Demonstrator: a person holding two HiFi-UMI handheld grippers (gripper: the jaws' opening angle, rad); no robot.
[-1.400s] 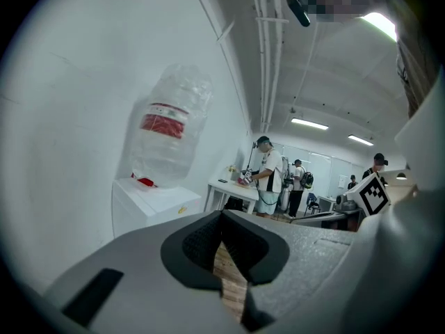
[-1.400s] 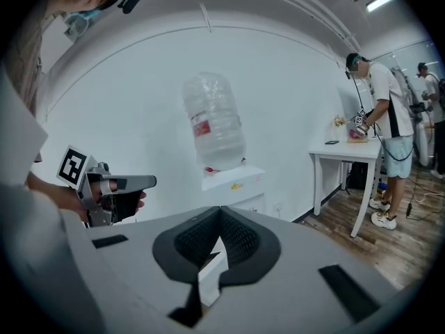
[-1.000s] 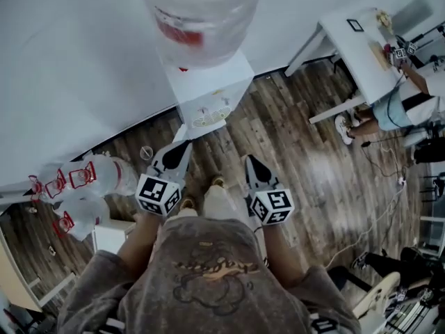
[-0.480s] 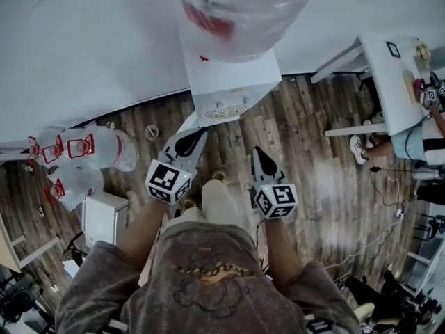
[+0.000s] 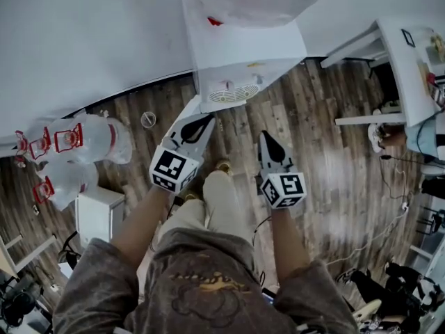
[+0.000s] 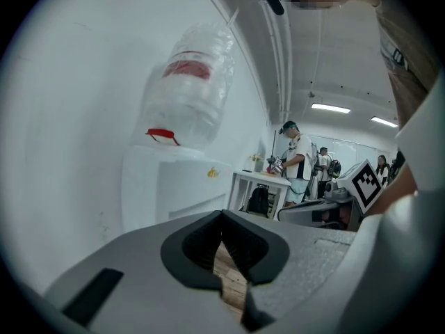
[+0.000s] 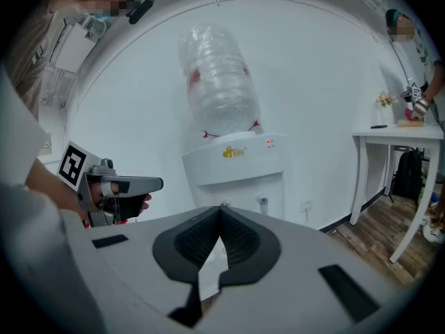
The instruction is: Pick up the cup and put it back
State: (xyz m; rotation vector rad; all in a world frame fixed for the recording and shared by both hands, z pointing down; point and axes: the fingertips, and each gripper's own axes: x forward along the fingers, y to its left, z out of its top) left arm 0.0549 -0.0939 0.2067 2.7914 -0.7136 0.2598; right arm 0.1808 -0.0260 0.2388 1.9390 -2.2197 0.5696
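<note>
Both jaw pairs pressed together and empty, the left gripper [image 5: 203,121] sits nearer than the right gripper [image 5: 268,139] to the water dispenser [image 5: 240,54] ahead; no cup shows clearly.

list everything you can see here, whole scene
water dispenser: one, white, against the wall
bottle: one, clear, red label, inverted on the dispenser
spare bottles: at least two, clear, red handles, floor at left
small round thing: one, clear, floor left of the dispenser; too small to identify
box: one, white, floor lower left
table: one, white, right
people: several, by the table
floor: brown wood planks
left gripper: grey, shut, empty
right gripper: grey, shut, empty
</note>
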